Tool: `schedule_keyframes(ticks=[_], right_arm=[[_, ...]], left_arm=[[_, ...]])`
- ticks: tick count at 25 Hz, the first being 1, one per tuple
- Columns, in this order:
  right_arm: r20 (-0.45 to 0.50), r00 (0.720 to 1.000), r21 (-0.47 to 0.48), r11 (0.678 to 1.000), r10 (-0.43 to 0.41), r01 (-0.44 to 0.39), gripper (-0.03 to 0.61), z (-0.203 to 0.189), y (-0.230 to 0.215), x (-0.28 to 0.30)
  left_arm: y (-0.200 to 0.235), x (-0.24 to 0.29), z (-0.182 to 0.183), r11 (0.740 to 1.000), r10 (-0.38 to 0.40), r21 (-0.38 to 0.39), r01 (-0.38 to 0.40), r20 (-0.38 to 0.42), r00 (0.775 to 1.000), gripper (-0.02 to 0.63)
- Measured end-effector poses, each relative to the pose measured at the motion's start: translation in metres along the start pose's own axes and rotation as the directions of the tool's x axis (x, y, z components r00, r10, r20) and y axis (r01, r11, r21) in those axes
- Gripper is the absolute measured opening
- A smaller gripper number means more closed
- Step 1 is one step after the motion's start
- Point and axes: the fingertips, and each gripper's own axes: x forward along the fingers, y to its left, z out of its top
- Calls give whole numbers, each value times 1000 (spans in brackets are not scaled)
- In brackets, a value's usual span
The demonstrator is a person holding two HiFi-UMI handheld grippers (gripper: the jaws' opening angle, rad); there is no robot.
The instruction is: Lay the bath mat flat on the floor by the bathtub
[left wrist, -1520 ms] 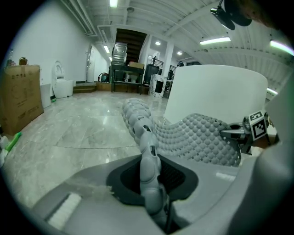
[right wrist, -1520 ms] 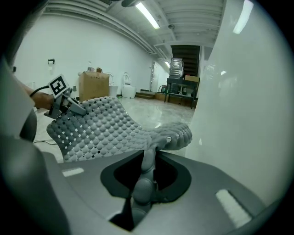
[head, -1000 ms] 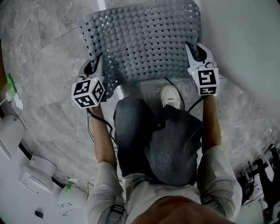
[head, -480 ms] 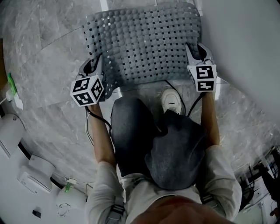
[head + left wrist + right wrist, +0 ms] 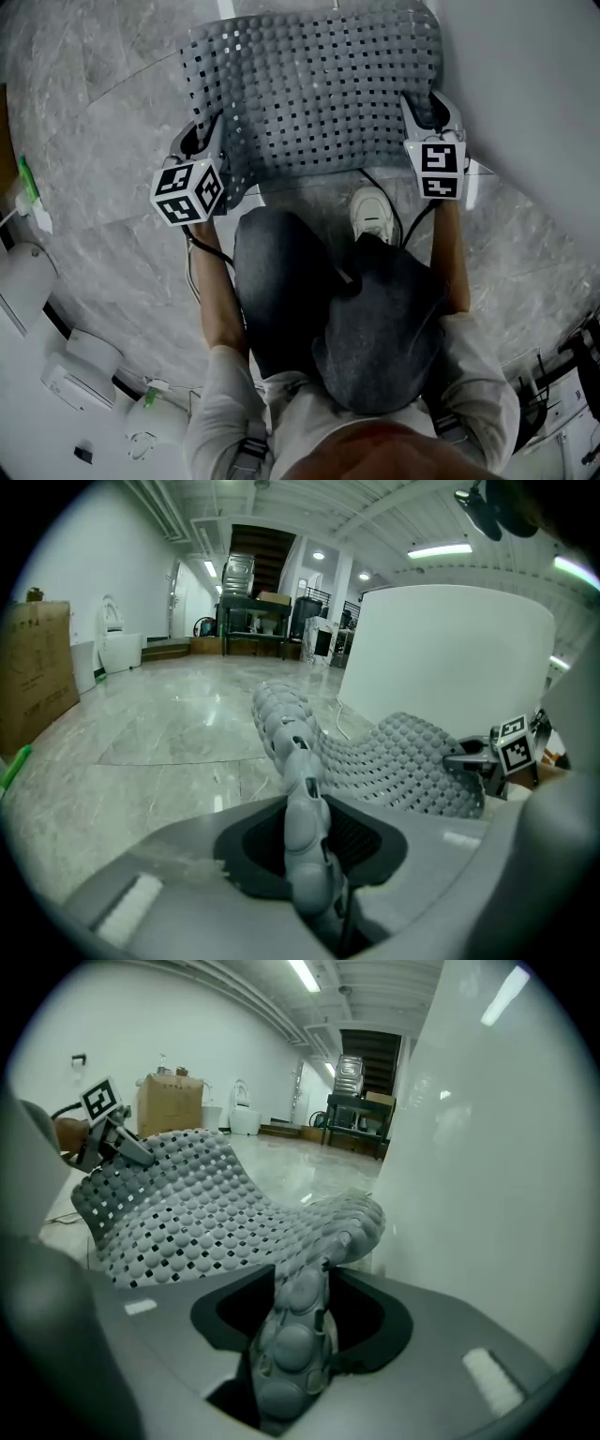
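The grey bath mat (image 5: 309, 94), knobbly and full of small holes, spreads over the marble floor (image 5: 94, 141) beside the white bathtub wall (image 5: 525, 84). Its near edge is still lifted at both corners. My left gripper (image 5: 211, 141) has the left corner standing on edge between its jaws (image 5: 305, 827), which are opening; dark gaps show on both sides of the mat (image 5: 394, 761). My right gripper (image 5: 422, 112) has the right corner between its jaws (image 5: 295, 1326), also opening with gaps either side. The mat (image 5: 187, 1213) sags toward the tub (image 5: 506, 1194).
The person's dark-trousered knees and a white shoe (image 5: 368, 214) are just behind the mat's near edge, with cables trailing from both grippers. White fixtures (image 5: 28, 291) and a green-tipped item (image 5: 23, 183) sit at the left. A cardboard box (image 5: 37, 667) stands farther off.
The mat has slid a little away from the person and toward the tub, lying lower. The right gripper has moved forward with it. The left gripper has hardly moved.
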Motion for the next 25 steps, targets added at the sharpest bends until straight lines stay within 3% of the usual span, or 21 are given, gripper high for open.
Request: schedule_keyframes(ticks=[2, 8, 18, 25], right_arm=[[12, 1000, -24, 1000, -2, 2, 313, 4, 0, -6], [71, 997, -110, 994, -14, 22, 314, 24, 4, -22], [69, 997, -91, 996, 25, -18, 314, 27, 17, -23], [75, 996, -94, 994, 55, -48, 314, 29, 28, -19]], left_arm=[[-1, -1, -1, 1000, -2, 3, 2, 0, 1000, 94], [-2, -3, -1, 1000, -2, -4, 2, 7, 1000, 101], [-4, -8, 6, 1000, -11, 1, 11, 9, 1000, 131], [-2, -15, 12, 998, -36, -48, 39, 50, 998, 179]])
